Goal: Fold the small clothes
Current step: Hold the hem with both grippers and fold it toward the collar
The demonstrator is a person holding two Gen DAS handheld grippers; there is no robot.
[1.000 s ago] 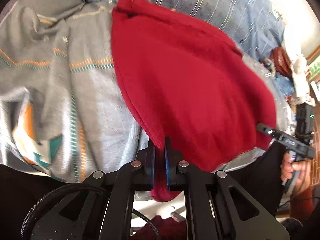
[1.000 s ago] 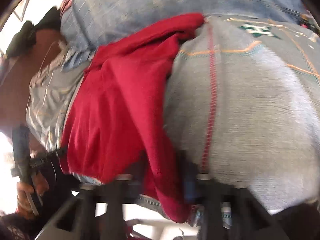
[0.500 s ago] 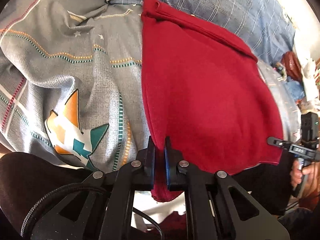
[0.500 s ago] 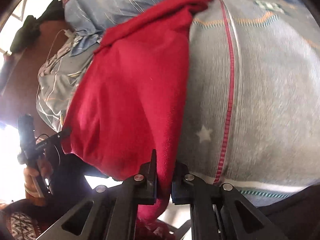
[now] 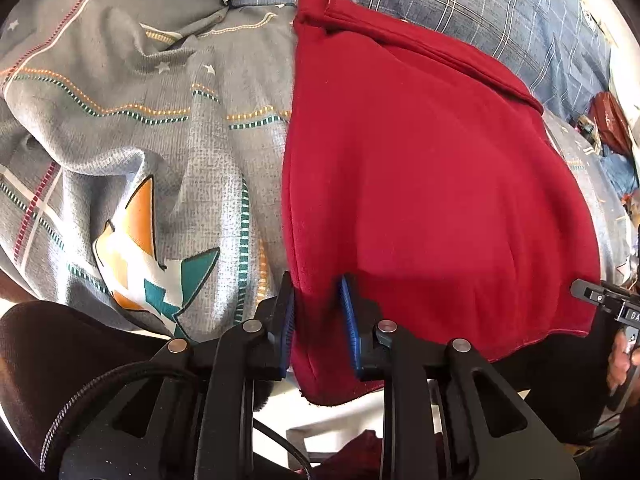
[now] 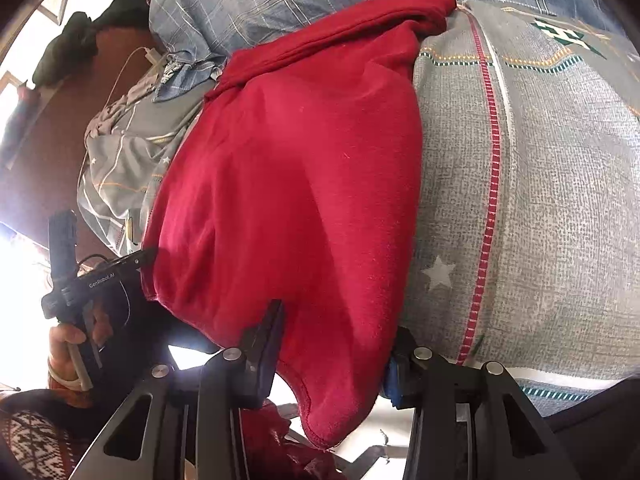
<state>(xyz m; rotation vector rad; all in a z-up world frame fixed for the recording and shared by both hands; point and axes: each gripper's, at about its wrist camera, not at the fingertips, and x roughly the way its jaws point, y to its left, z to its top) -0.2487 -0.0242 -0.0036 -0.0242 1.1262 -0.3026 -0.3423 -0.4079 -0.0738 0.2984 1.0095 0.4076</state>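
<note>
A red knit garment (image 5: 420, 184) lies spread on the grey patterned bedspread (image 5: 132, 132), its near hem hanging over the bed's front edge. My left gripper (image 5: 318, 320) is open, its jaws apart around the garment's near left corner. In the right wrist view the same garment (image 6: 304, 184) fills the middle, and my right gripper (image 6: 340, 344) is open with its jaws wide on either side of the near right corner. Each gripper shows at the edge of the other's view, the right one (image 5: 608, 304) and the left one (image 6: 100, 276).
A blue checked pillow or quilt (image 5: 460, 4) lies behind the garment. The bedspread (image 6: 532, 184) extends to the right. More red cloth (image 6: 280, 440) lies below the bed edge. A white cable (image 6: 120, 72) runs over a brown surface at the left.
Both grippers were shut on the garment's near corners; now both have opened. The garment has come down and lies flat on the bed, hem draped over the edge.
</note>
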